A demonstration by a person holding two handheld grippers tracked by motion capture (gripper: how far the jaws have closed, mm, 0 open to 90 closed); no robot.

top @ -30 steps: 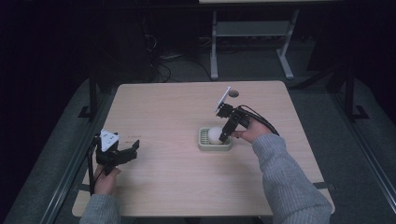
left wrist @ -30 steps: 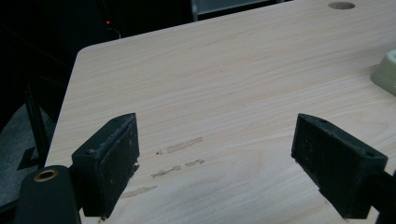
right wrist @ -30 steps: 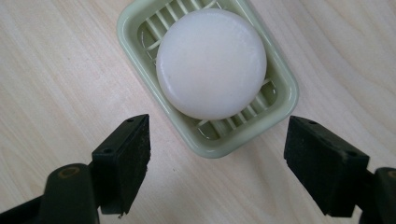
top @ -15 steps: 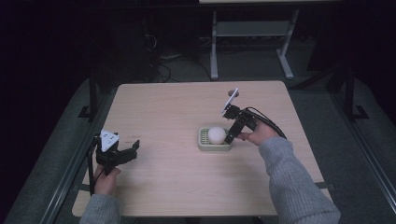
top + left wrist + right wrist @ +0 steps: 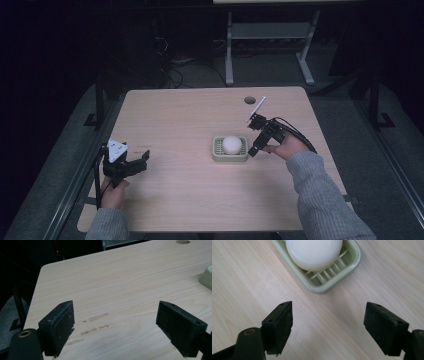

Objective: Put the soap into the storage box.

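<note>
Dark room, cables on the floor and a second desk frame behind. In front, a pale wood-grain table [image 5: 190, 120] with a round cable hole [image 5: 250, 100] near its far edge.

Right of centre on the tabletop sits a pale green soap dish [image 5: 230, 155], slatted inside, with a round white bar of soap [image 5: 231, 144] lying in it. The soap sits fully within the dish rim, not touched by anything.

Right gripper [image 5: 254, 148] – held in the person's right hand [image 5: 285, 147], grey sleeve behind – hangs just beside the dish's right end. Jaws spread wide, nothing between them. In the right gripper view the two black pads frame bare wood, the dish corner and soap just beyond their tips, apart from both.

Left gripper [image 5: 141, 161] – near the table's left edge, well apart from the dish, held in the left hand [image 5: 114, 192], grey three-cornered plate on top. Jaws also wide apart and empty. The left gripper view shows a few faint scuff marks [image 5: 95, 323] on the wood between the pads, and a corner of the dish at the far right.
</note>
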